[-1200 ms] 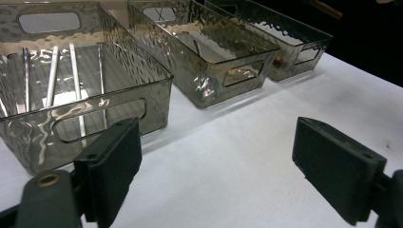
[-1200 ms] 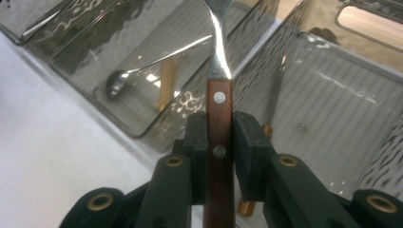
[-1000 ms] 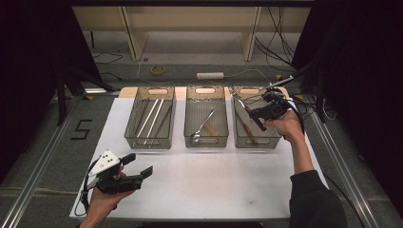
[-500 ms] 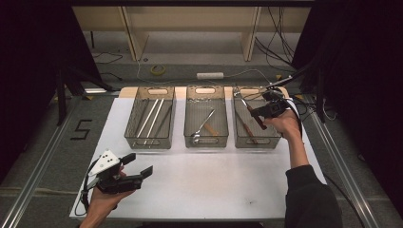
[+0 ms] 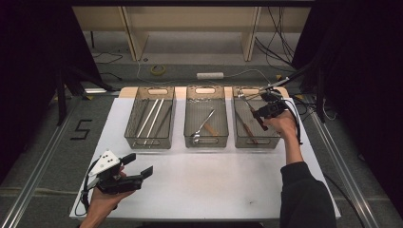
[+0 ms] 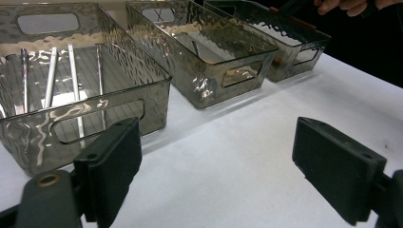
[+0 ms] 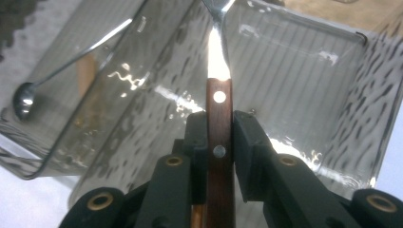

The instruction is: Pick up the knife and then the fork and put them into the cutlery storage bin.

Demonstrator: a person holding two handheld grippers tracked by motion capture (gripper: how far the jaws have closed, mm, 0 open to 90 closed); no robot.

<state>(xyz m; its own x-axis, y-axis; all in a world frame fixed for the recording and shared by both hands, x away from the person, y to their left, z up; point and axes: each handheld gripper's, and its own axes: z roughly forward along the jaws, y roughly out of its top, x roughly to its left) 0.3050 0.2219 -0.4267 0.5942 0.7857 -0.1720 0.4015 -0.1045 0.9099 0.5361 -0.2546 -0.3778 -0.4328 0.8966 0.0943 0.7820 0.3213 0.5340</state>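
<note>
The left gripper (image 5: 135, 172) rests low at the near left of the white worktop (image 5: 214, 185). Its jaws are wide open and hold nothing. It can wait there, out of the way.

Three clear bins sit in a row at the far side of the worktop. The left bin (image 5: 149, 140) has long thin metal sticks lying in it. The middle bin (image 5: 206, 141) has a spoon with a long handle (image 5: 203, 127). The right bin (image 5: 273, 137) has a piece of cutlery with a brown handle (image 5: 246, 127) lying in it already.

The right gripper (image 5: 261, 115) is over the right bin. Its jaws are squeezed tight on a piece of cutlery with a wooden handle (image 7: 219, 123). The handle has two shiny dots, and the metal part sticks out past the jaws, up toward the far wall of the bin. I cannot tell if it is a fork or a knife, because the tip is cut off at the top of the right gripper view.

The job now looks like putting this piece down in the right bin. To do it well, bring the hand down slowly. Keep the metal end away from the bin wall so it does not bump. Lay it flat next to the one already there. Open the jaws only when it is low in the bin, so it does not drop and bounce.
</note>
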